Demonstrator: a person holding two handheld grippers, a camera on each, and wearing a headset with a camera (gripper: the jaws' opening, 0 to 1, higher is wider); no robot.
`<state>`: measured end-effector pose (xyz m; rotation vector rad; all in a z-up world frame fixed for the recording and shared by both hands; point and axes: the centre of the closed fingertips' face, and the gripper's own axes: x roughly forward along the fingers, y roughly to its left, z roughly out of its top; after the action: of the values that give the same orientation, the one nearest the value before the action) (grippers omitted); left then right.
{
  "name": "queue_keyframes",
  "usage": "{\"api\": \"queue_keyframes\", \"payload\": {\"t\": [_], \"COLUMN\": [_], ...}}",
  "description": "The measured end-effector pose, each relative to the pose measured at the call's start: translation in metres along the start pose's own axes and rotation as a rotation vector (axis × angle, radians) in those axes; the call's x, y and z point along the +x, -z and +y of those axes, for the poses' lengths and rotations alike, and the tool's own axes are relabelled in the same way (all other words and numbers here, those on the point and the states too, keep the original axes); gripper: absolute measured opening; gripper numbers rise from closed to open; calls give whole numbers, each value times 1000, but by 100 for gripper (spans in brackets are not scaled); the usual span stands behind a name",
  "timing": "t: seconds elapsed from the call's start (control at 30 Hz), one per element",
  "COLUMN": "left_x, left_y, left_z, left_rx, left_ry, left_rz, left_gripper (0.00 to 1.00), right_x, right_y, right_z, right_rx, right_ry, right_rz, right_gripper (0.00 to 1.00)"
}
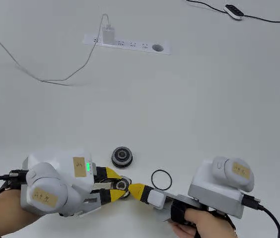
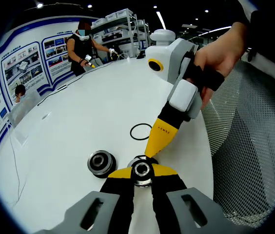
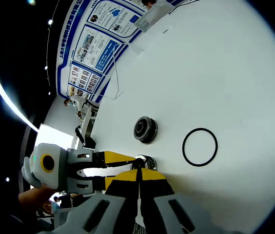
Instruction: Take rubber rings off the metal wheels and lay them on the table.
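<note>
Wheel, head view, lower centre: clamped between the left gripper's jaws. Loose ring lies flat on the table to its right, second wheel above.
Left gripper view: right gripper tip touches the wheel rim.
Right gripper view: jaws pressed together, no gap. Cannot tell if they pinch anything.

The head view looks down from above the black ring. Both gripper views see it too, low, close, facing each other.
</note>
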<state>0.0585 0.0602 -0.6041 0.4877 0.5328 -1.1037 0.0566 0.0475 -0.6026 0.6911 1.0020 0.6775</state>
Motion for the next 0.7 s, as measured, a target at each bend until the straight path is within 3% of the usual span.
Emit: {"api": "queue_keyframes", "payload": {"t": [0.7], "left_x": [0], "left_y": [0], "left_z": [0], "left_rx": [7], "left_ry": [-6], "left_rz": [-8], "left_gripper": [13], "right_x": [-5], "right_y": [5], "right_z": [20], "right_rx": [-111], "right_ry": [-47], "right_rz": [27], "right_gripper": [0]}}
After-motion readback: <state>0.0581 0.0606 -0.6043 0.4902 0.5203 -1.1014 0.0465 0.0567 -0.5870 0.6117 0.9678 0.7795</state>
